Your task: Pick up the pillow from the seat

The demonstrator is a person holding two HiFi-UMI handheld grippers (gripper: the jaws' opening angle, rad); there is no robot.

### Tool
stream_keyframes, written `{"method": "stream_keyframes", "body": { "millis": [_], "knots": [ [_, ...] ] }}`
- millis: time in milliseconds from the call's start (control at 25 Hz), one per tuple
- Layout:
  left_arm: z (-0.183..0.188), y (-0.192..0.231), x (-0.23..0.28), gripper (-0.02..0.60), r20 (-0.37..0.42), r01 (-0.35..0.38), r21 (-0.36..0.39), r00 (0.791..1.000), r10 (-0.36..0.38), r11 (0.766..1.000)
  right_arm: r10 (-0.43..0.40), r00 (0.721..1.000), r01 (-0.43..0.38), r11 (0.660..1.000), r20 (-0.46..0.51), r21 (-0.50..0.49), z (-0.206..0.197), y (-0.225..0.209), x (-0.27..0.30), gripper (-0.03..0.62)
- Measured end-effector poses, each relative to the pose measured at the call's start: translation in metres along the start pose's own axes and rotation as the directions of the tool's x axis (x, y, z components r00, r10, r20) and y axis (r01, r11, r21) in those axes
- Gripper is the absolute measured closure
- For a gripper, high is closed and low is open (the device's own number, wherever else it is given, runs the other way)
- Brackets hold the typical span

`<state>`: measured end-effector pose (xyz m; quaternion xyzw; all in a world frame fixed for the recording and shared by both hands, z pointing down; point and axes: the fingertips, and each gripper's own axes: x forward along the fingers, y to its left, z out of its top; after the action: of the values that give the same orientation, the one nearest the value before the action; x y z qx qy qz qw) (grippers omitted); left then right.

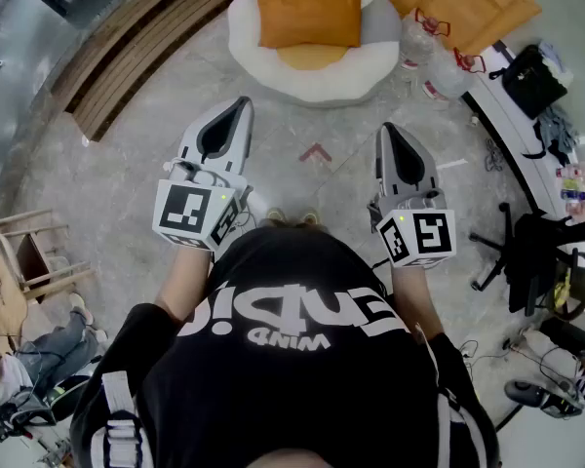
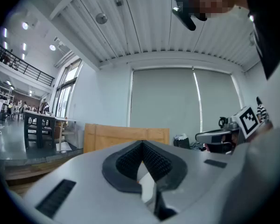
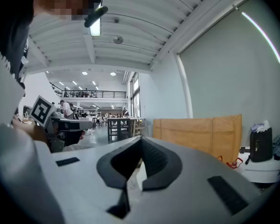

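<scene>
approach: orange rectangular fabric pillow (image 1: 307,14) at far edge of round white padded seat (image 1: 253,55); left gripper (image 1: 241,103), right gripper (image 1: 388,129) closed, empty; open wide before reaching.

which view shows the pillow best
The head view: the orange pillow lies in full sight, flat on the white seat, with nothing covering it. The left gripper view and the right gripper view show neither the pillow nor the seat.

I see the left gripper (image 1: 241,104) and right gripper (image 1: 389,129) side by side, jaws together. Well ahead of the jaws, the orange pillow (image 1: 307,15) lies on the round white seat (image 1: 317,87).
</scene>
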<state>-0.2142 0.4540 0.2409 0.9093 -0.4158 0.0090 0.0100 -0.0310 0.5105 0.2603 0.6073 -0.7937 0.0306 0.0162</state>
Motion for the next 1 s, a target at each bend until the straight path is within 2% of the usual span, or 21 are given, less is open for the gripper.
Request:
{"method": "stream_keyframes", "body": {
  "millis": [440, 640, 1000],
  "knots": [
    [-0.001, 0.005, -0.006, 0.572, -0.003, 0.026, -0.003, 1.000, -0.026, 1.000, -0.017, 1.000, 0.017, 1.000, 0.008, 0.004, -0.001, 0.010, -0.002, 0.572],
    [-0.005, 0.010, -0.016, 0.572, -0.005, 0.053, -0.016, 0.999, -0.053, 0.998, 0.022, 0.998, -0.025, 0.998, 0.053, 0.054, 0.002, 0.028, -0.005, 0.572],
    [-0.021, 0.024, -0.012, 0.572, -0.022, 0.076, -0.040, 0.997, -0.077, 0.996, -0.013, 0.999, 0.011, 0.998, 0.041, 0.055, -0.006, 0.024, -0.004, 0.572]
  ]
}}
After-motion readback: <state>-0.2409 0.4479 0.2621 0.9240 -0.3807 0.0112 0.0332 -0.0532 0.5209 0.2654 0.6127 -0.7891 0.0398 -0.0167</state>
